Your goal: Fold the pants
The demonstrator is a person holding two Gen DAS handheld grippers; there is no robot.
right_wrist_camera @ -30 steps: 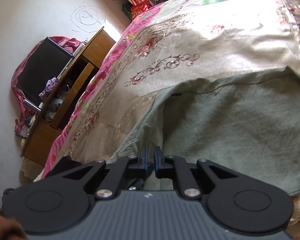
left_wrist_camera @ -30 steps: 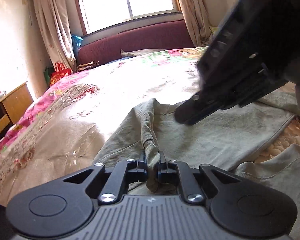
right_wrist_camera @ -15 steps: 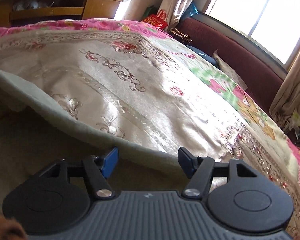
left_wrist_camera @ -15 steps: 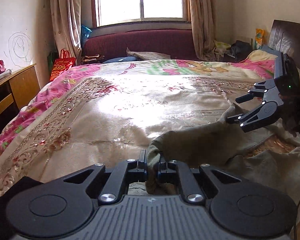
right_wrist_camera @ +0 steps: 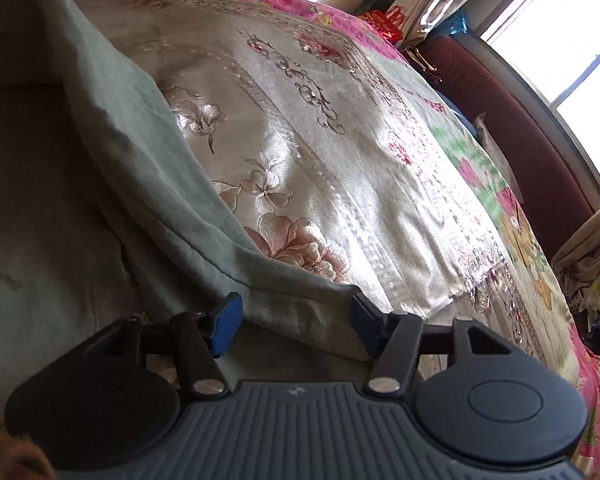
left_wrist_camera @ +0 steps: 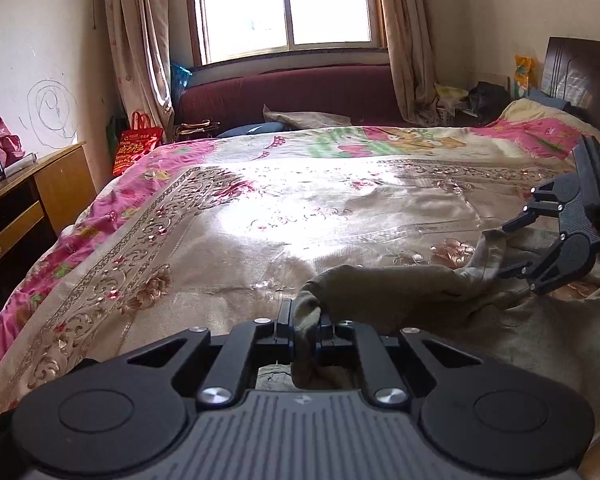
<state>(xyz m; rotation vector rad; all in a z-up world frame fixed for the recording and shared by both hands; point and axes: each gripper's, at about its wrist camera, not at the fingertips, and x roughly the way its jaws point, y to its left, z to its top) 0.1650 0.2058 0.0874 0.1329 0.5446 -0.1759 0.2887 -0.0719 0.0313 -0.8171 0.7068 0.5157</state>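
Grey-green pants point(left_wrist_camera: 400, 292) lie on the near right part of the bed; in the right wrist view they point(right_wrist_camera: 112, 152) fill the left side. My left gripper point(left_wrist_camera: 305, 326) is shut on a bunched edge of the pants at the near side. My right gripper point(right_wrist_camera: 296, 320) is open, and its jaws straddle the pants' far edge without closing on it. It also shows in the left wrist view point(left_wrist_camera: 516, 248), open at the pants' raised right corner.
The bed has a shiny floral bedspread point(left_wrist_camera: 260, 216) with pink borders. A dark red sofa point(left_wrist_camera: 292, 92) stands under the window. A wooden desk point(left_wrist_camera: 24, 196) is to the left, a dark headboard point(left_wrist_camera: 580, 68) to the right.
My right gripper opened and swung from the near pants edge out to the right end. The left gripper kept its hold and the view levelled toward the window.
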